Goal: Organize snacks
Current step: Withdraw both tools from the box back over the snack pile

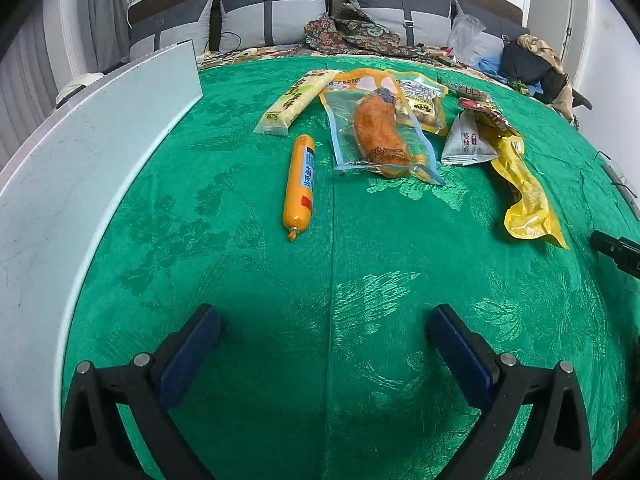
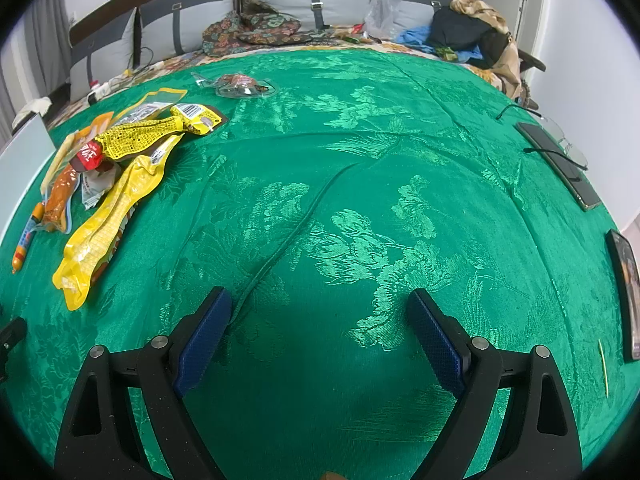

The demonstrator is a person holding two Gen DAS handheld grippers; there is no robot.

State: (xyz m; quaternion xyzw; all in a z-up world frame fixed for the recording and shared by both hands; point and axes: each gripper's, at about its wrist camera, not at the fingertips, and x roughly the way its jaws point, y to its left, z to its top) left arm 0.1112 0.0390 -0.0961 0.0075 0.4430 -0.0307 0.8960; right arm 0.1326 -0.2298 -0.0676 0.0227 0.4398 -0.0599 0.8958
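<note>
On the green cloth (image 1: 332, 280), the sausage (image 1: 301, 184) and snack packets (image 1: 376, 132) lie well ahead of the left gripper (image 1: 324, 340). The right gripper (image 2: 320, 320) sits right of them. Both jaws gape empty.

1. A home bedroom: a bed spread with a green floral bedspread (image 2: 360, 184).
2. Grey cushions (image 1: 276, 12) line the dark headboard (image 2: 104, 12).
3. Clothes (image 2: 472, 36) lie heaped by the curtains (image 1: 100, 8).
</note>
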